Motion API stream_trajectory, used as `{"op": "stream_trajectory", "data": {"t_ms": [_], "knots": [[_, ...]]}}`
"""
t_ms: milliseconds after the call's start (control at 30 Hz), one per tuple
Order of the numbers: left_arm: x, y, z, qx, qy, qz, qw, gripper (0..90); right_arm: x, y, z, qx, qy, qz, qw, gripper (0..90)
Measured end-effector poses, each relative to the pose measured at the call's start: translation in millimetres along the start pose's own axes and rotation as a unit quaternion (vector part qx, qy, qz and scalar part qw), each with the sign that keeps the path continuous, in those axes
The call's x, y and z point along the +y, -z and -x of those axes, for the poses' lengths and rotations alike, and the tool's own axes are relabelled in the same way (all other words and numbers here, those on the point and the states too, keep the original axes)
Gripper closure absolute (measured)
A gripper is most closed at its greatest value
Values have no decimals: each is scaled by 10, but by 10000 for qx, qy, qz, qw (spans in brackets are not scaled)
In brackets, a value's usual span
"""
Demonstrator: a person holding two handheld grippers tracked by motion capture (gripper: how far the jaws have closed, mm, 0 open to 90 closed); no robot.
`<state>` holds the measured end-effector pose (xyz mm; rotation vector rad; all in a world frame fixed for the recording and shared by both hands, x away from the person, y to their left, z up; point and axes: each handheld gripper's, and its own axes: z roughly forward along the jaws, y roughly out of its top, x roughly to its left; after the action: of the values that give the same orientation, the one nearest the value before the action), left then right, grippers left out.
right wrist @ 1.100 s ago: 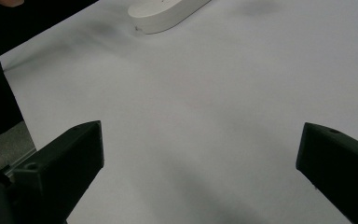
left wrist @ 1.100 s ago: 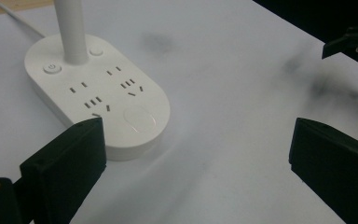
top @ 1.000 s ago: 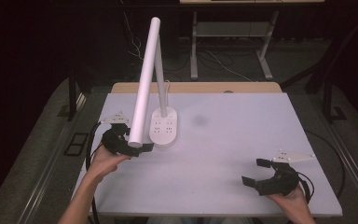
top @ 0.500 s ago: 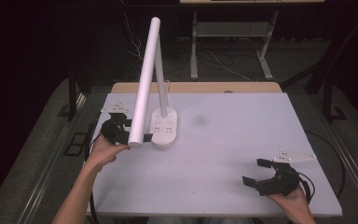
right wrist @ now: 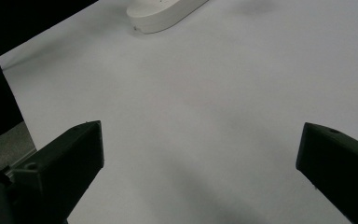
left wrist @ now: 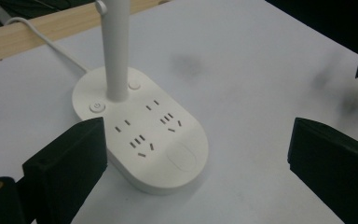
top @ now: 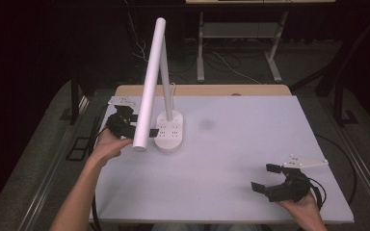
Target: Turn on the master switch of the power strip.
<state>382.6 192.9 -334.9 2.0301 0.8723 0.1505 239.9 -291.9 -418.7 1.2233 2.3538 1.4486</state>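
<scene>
A white desk lamp stands at the table's left; its oval base (top: 169,133) carries several sockets and two round buttons. A thin stem rises from the base, and the long white tube head (top: 149,86) slants down toward the near left. My left gripper (top: 142,126) is open right beside the base's left edge, partly hidden behind the tube. In the left gripper view the base (left wrist: 140,135) and stem (left wrist: 115,51) lie just beyond that gripper's (left wrist: 198,140) wide-apart jaws. My right gripper (top: 263,177) rests open and holds nothing near the front right corner; its own view shows the gripper (right wrist: 200,135) over bare table.
The white table top (top: 250,139) has a faint dark smudge (top: 205,124) right of the lamp. A wooden strip (top: 202,90) runs along the far edge, where the lamp's white cable (left wrist: 51,42) leaves. Metal frame legs (top: 274,62) stand on the floor behind.
My left gripper has moved away from the near left toward the lamp base and now sits beside it. The right gripper has stayed in place.
</scene>
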Motion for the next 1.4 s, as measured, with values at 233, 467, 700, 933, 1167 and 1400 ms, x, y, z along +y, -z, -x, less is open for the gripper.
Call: {"op": "stream_trajectory", "data": {"t_ms": [233,467,700,933,1167,1400], "knots": [[37,-68,-120,155,46,-86,9998,47,-5,-1,2,-3,8,-2,10000,1],[70,-145,-251,248,27,-199,9995,53,-7,-2,3,3,11,-8,10000,1],[111,-237,-353,276,68,-251,9993,81,-6,-9,-2,27,0,-17,10000,1],[133,-328,-448,371,161,-346,9986,136,-11,-7,-18,49,22,-20,10000,1],[167,-360,-560,404,263,-324,9983,159,-16,10,-3,48,-15,20,10000,1],[199,-388,-622,454,378,-246,9979,207,-17,5,-6,48,-4,-4,10000,1]]}}
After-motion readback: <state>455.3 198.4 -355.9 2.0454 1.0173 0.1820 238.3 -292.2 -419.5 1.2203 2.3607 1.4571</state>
